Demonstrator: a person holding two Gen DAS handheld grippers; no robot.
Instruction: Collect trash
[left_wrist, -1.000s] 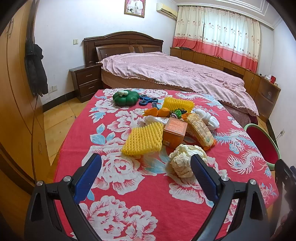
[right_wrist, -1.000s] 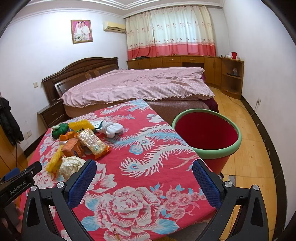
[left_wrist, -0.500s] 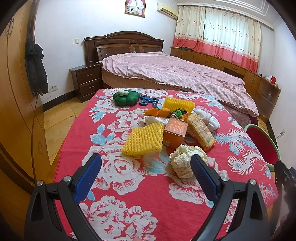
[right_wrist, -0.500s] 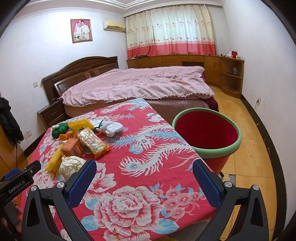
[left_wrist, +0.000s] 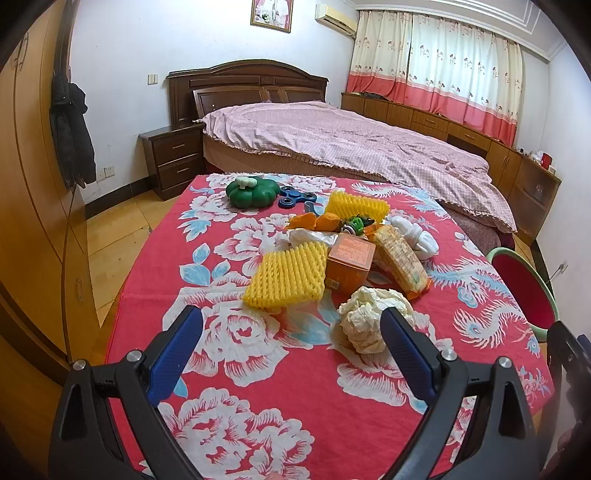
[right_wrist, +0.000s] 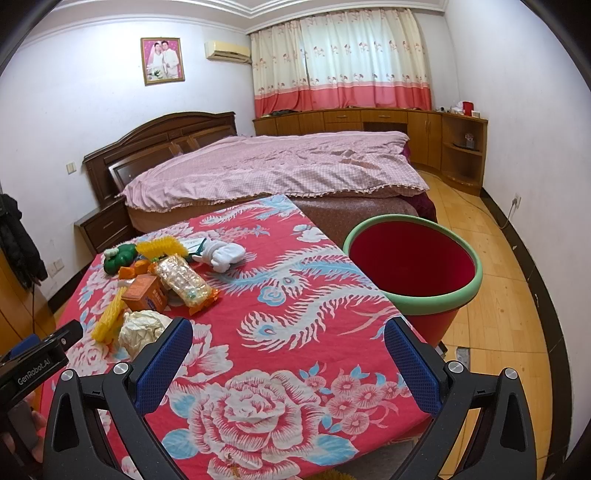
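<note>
A pile of items lies on the red flowered tablecloth (left_wrist: 258, 369): a crumpled paper ball (left_wrist: 369, 317), a yellow foam net (left_wrist: 288, 277), an orange box (left_wrist: 351, 260), a snack packet (left_wrist: 400, 258), a second yellow net (left_wrist: 354, 206) and orange peel (left_wrist: 314, 221). My left gripper (left_wrist: 291, 350) is open and empty, just short of the paper ball. My right gripper (right_wrist: 288, 358) is open and empty over the table's near right part; the paper ball (right_wrist: 140, 328) is to its left. A red bin with a green rim (right_wrist: 413, 266) stands on the floor right of the table.
A green pumpkin-shaped toy (left_wrist: 251, 192), a blue fidget spinner (left_wrist: 295, 197) and white socks (left_wrist: 417, 236) also lie on the table. A bed (right_wrist: 277, 166) stands behind it, a nightstand (left_wrist: 173, 162) at far left, a wardrobe (left_wrist: 29, 221) along the left.
</note>
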